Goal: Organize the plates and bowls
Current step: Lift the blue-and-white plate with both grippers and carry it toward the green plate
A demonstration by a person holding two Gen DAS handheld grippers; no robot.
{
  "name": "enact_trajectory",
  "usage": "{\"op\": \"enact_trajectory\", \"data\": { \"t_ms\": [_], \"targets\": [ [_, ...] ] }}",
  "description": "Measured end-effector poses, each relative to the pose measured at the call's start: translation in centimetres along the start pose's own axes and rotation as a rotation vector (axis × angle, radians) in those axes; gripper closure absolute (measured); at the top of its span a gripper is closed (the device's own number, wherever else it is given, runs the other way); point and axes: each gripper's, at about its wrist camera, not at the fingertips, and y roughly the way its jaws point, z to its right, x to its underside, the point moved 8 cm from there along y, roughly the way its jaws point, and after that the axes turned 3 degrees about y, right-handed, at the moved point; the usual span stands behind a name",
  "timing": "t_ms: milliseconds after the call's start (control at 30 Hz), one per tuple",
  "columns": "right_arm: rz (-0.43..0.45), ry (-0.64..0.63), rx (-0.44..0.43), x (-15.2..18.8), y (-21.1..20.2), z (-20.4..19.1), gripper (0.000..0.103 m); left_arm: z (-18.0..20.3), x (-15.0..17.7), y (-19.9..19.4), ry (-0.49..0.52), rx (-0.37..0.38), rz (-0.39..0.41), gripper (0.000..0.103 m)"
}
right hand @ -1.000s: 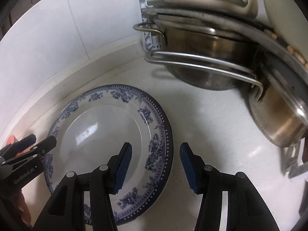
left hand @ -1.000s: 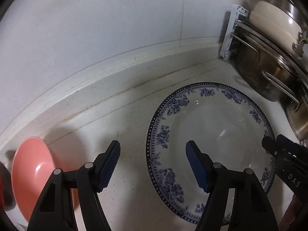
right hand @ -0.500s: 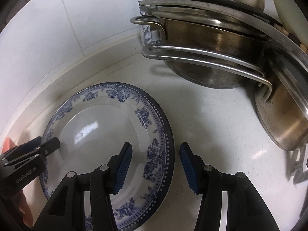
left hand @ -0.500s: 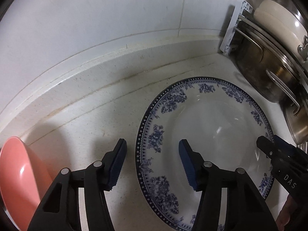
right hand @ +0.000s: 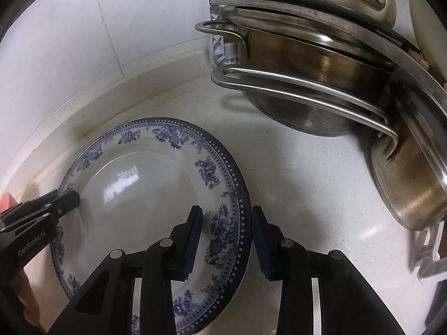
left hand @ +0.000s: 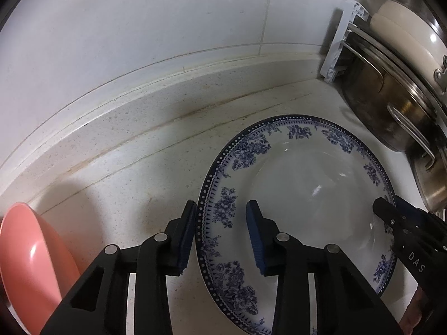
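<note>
Round blue-and-white floral ceramic plate [left hand: 296, 195] lying flat on speckled white worktop [left hand: 125, 173]; left gripper [left hand: 220, 237] and right gripper [right hand: 226, 240] both gaping, straddling opposite rims. Pink bowl [left hand: 30, 254] sitting left.

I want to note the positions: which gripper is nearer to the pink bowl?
Left. The left gripper straddles the plate's left rim, with the pink bowl just to its left. The right gripper straddles the opposite rim.

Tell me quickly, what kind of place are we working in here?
Most likely a home kitchen counter: a speckled countertop against a tiled wall, stainless pots stacked in a rack, and a blue-patterned plate between both open grippers.
</note>
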Motion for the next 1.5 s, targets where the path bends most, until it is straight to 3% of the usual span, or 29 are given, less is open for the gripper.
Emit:
{"op": "enact_trajectory", "data": {
  "t_ms": [433, 767, 1500],
  "targets": [
    [0.011, -0.029, -0.013, 1.5, -3.2, -0.8, 0.066, -0.5, 1.7, -3.4, -0.022, -0.018, 0.038, 0.069],
    [0.025, -0.079, -0.024, 4.0, -8.1, -2.5, 0.066, -1.5, 4.6, -7.7, -0.047, -0.029, 0.070, 0.069],
    [0.131, -0.251, -0.113, 10.0, -20.4, -11.2, 0.066, -10.6, 13.3, -21.9, -0.186, -0.105, 0.162, 0.069]
  ]
}}
